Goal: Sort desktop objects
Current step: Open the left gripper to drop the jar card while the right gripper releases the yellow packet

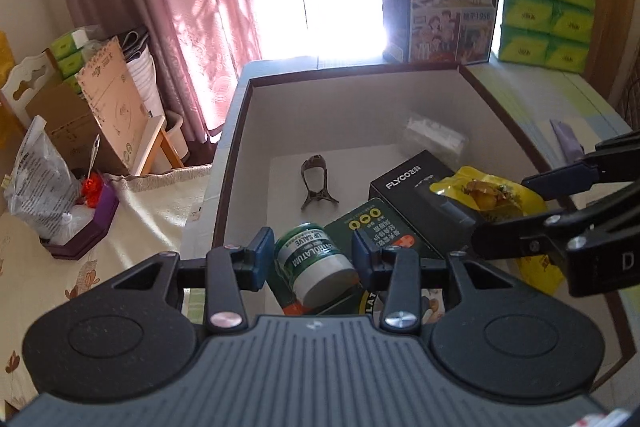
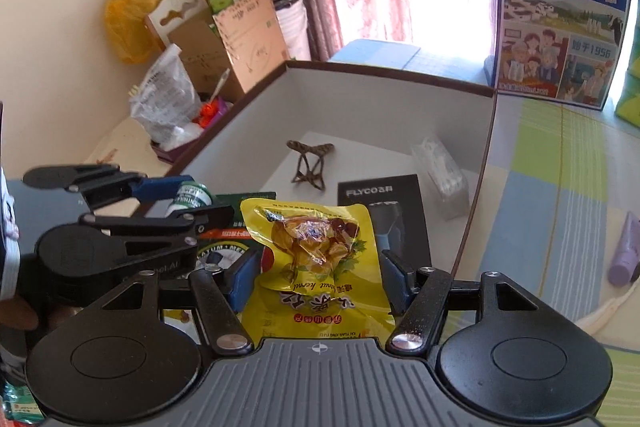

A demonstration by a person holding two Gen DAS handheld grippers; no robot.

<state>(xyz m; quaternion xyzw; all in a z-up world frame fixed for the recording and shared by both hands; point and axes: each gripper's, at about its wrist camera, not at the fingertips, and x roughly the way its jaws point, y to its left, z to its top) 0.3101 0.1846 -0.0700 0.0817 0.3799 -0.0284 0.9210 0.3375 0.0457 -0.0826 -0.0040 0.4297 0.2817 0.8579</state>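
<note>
In the left wrist view the left gripper (image 1: 313, 259) tilts down over the near edge of the open box (image 1: 424, 67), low in the middle of the frame, its blue pads clamped on a small green-and-white lip salve jar (image 1: 316, 263) that lies on its side between them. The right gripper (image 2: 320, 277), also angled downward at lower centre of its own view, holds a yellow snack pouch (image 2: 316, 247) between its pads above the box interior. Inside the box, a black FLYCO box (image 1: 416, 203) lies centre right, a dark hair claw clip (image 1: 314, 183) at mid-frame.
</note>
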